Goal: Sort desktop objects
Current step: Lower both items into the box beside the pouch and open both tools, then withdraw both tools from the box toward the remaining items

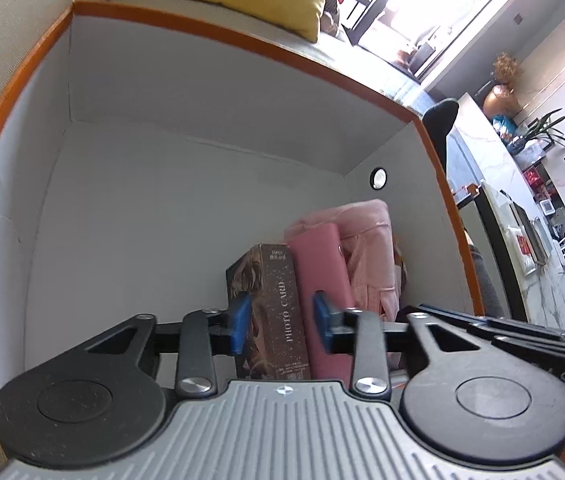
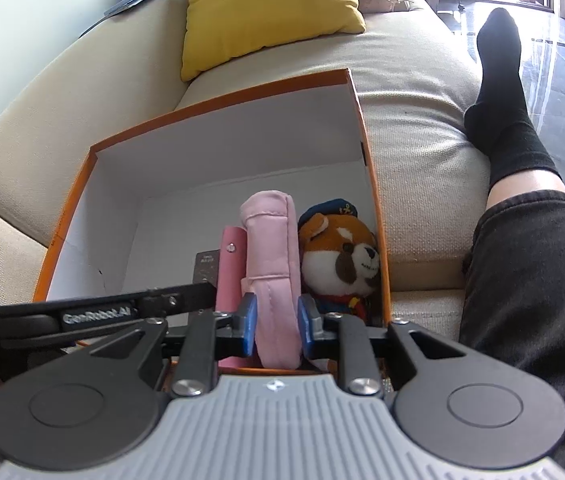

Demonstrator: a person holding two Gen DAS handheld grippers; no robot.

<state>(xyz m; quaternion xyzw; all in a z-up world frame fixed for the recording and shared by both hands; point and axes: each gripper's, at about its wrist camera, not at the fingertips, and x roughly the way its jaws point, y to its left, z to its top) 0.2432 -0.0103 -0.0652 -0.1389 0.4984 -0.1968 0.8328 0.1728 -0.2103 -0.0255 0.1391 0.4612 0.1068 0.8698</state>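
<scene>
An orange-edged white box [image 1: 210,92] [image 2: 218,128] sits on a sofa. In its near right corner a dark photo card box [image 1: 278,300] [image 2: 206,266] and a pink flat case [image 1: 322,268] [image 2: 231,272] stand upright side by side. Beside them are a pink fabric pouch [image 1: 366,248] [image 2: 272,248] and a plush animal [image 2: 338,256] in a blue cap. My left gripper [image 1: 282,324] is open, its blue pads [image 1: 240,324] straddling the card box and the edge of the pink case. My right gripper [image 2: 277,326] is shut on the pink pouch.
The left half of the box floor [image 1: 142,220] is bare. A yellow cushion [image 2: 266,8] lies on the beige sofa [image 2: 414,120] behind the box. A person's leg [image 2: 522,260] in a black sock rests to the right. The left tool's arm [image 2: 98,314] crosses the right view.
</scene>
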